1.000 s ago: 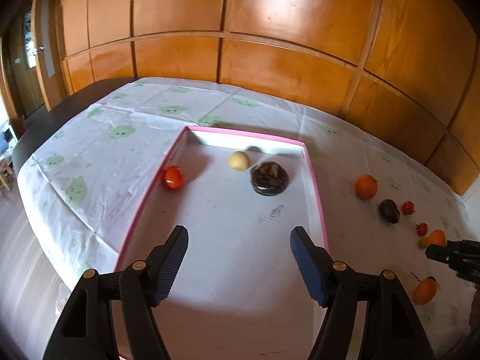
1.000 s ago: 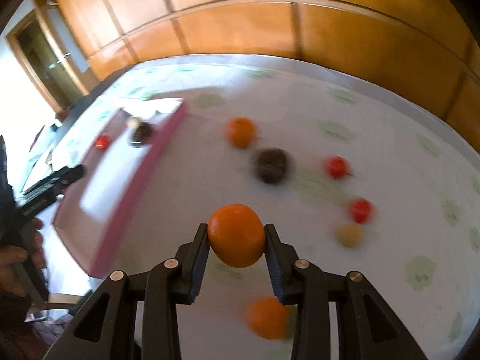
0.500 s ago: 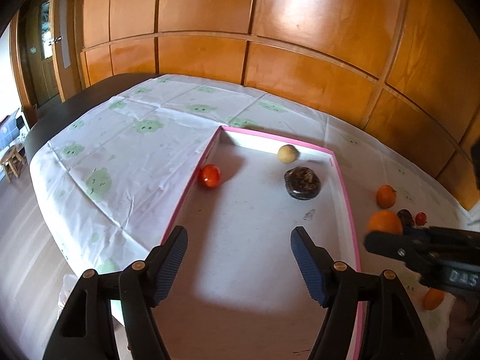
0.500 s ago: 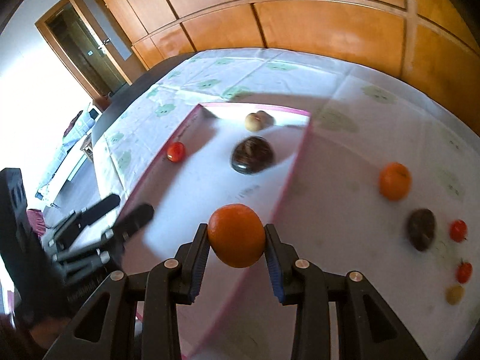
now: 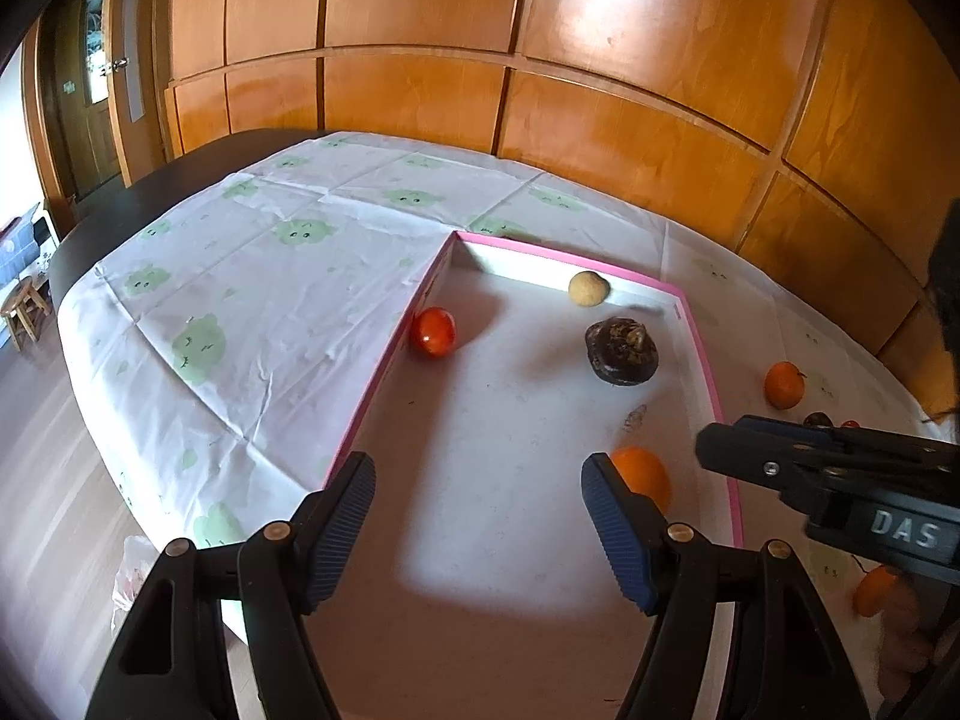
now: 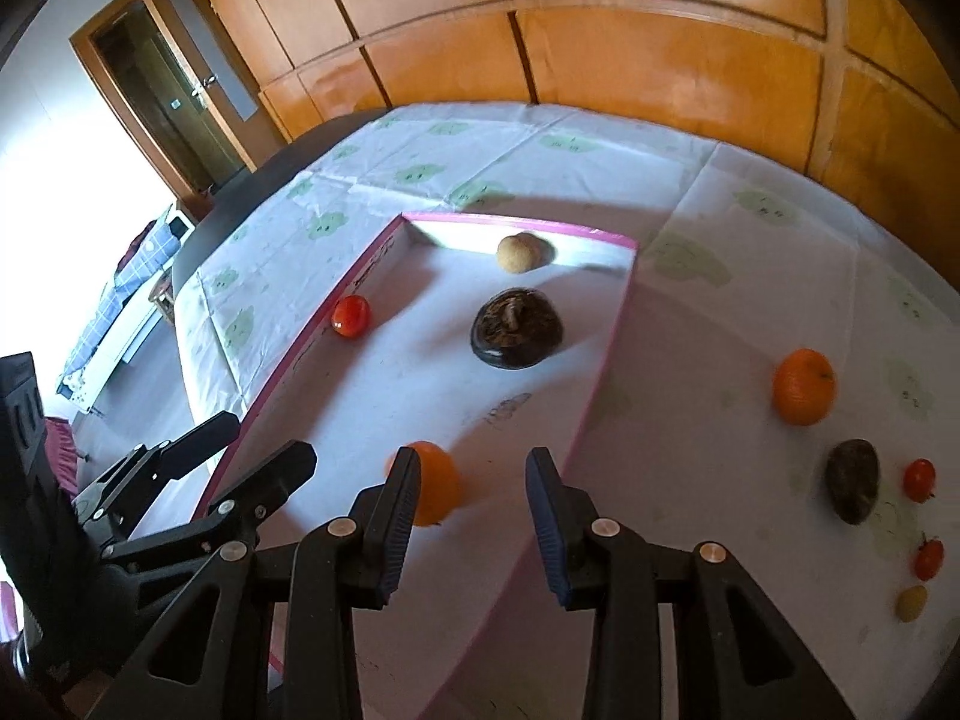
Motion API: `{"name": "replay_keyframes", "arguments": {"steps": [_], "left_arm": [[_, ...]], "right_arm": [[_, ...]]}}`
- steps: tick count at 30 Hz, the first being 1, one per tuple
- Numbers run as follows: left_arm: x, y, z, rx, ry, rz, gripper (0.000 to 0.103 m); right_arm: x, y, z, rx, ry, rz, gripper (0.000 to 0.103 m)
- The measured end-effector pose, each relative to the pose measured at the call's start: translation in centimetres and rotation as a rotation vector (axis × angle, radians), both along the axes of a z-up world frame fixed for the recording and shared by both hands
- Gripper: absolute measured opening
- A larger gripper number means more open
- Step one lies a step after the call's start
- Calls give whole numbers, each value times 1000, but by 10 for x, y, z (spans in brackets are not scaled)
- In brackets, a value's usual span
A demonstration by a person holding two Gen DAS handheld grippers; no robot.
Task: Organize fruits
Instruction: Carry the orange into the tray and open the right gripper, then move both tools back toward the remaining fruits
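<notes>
The orange (image 6: 435, 483) is seen lying in the tray (image 6: 606, 360), probably released, just left of the right gripper (image 6: 474, 501), whose jaws look open.

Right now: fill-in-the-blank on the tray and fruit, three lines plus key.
1. The tray has a rim coloured ___.
2. The number of fruits lying in the tray is ___.
3. The orange beside the right gripper fingers rests on the tray floor, and between those fingers there is ___.
Missing words: pink; four; nothing
</notes>
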State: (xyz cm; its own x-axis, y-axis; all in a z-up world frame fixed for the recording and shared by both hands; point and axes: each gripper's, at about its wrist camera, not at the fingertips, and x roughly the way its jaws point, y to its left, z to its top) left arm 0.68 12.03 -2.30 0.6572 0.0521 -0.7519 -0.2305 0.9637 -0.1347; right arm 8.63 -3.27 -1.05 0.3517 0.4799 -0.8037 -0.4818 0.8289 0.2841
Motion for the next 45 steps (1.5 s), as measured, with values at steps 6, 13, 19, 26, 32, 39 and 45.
{"name": "replay_keyframes", "arguments": {"steps": [6,13,19,26,32,39,45], "left_arm": [[0,-11,5,7,-11,-35,72],[-1,-30,12,31,-23,-96,72],[-1,-40,14,41,-23,-123,72],[-1,-54,16,49,-24,-170,72],[0,-67,17,58,-19,-218,72],[-1,-96,21,59,-17,-347,72],[-3,-144,20,17,12,-561,72]], "right_arm": [[-13,-24,8,-5,-25,-22,37],[-31,-55,11,-35,-50,-44,37],[-42,-83,10,-46,-50,-79,38],[-50,-127,17,-74,-74,-150,38],[-51,-184,25,-87,-90,-275,38],[-49,-256,29,-123,-100,-440,39],[-45,-314,12,-88,-56,-632,39]]}}
